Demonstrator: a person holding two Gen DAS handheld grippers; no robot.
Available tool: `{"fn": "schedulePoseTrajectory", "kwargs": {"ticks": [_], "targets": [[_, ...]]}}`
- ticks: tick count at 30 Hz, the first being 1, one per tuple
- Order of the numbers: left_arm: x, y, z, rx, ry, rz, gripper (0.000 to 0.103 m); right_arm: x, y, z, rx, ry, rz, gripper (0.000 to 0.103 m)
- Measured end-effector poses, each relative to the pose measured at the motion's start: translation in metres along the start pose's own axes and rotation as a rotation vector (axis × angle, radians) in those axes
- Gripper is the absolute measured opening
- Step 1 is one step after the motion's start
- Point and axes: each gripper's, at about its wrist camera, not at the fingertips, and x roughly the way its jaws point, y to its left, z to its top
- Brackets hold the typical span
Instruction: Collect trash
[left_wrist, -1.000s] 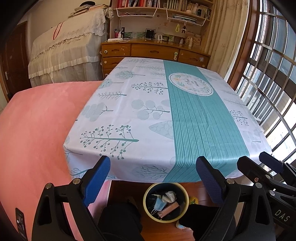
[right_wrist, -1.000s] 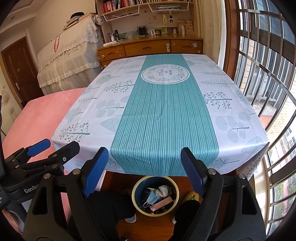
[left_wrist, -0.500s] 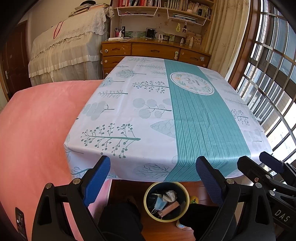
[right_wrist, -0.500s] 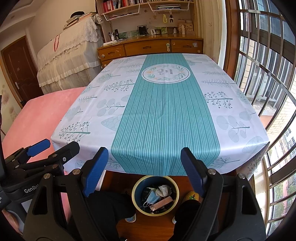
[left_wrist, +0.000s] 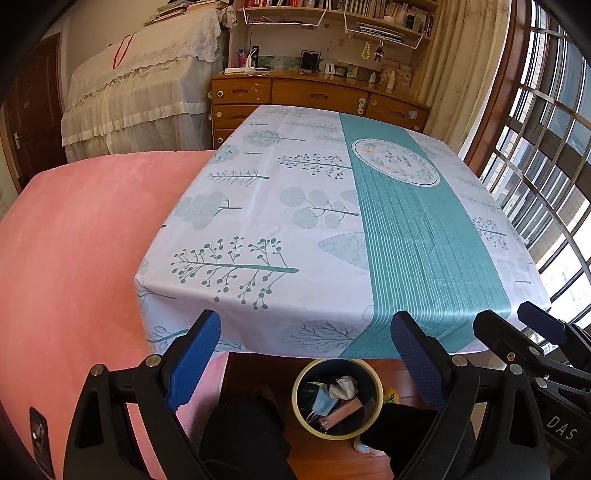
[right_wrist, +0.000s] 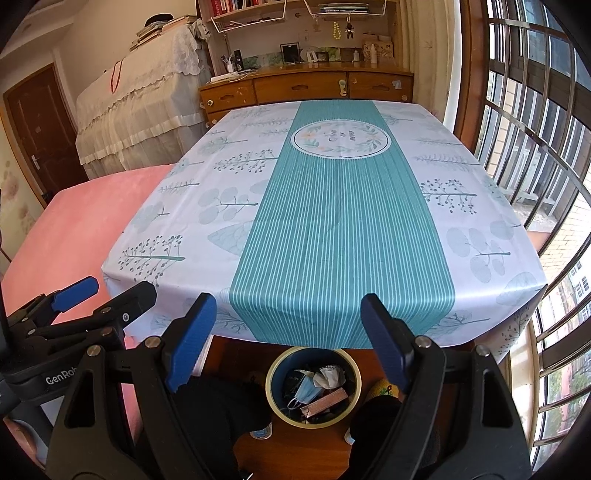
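Over the near edge of the table (left_wrist: 258, 229), the left gripper (left_wrist: 306, 354) hangs with jaws spread wide, empty; the right gripper (right_wrist: 288, 332) likewise. Below on the floor, the trash bin (right_wrist: 275, 373) holds a face mask (right_wrist: 306, 389), crumpled tissue (right_wrist: 328, 374) and a small carton (right_wrist: 325, 400). Tabletop shows nothing left; best just hold steady, task looks done.

White letters "DAS" stand on the black body of the right gripper (left_wrist: 532, 325), at four o'clock in the left wrist view. "GenRob", cut off by a finger, stands on the left gripper (right_wrist: 107, 291) at eight o'clock. The tablecloth (right_wrist: 332, 221) medallion's script is illegible.
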Motion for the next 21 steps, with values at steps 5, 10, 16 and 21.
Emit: {"fn": "schedulePoseTrajectory", "kwargs": {"ticks": [5, 10, 16, 21], "targets": [[0.0014, -0.0006, 0.0004, 0.000, 0.002, 0.002, 0.095, 0.0033, 0.0002, 0.0001, 0.002, 0.006, -0.003, 0.078], [0.0015, -0.0012, 0.0002, -0.002, 0.003, 0.004, 0.095, 0.0042, -0.0009, -0.0002, 0.002, 0.007, -0.005, 0.078], [0.0048, -0.0008, 0.0001, 0.000, 0.010, 0.004, 0.095, 0.0046, -0.0012, -0.0005, 0.002, 0.010, -0.007, 0.078], [0.0048, -0.0001, 0.0005, -0.001, 0.012, 0.002, 0.095, 0.0047, -0.0013, -0.0004, 0.001, 0.010, -0.007, 0.078]]}}
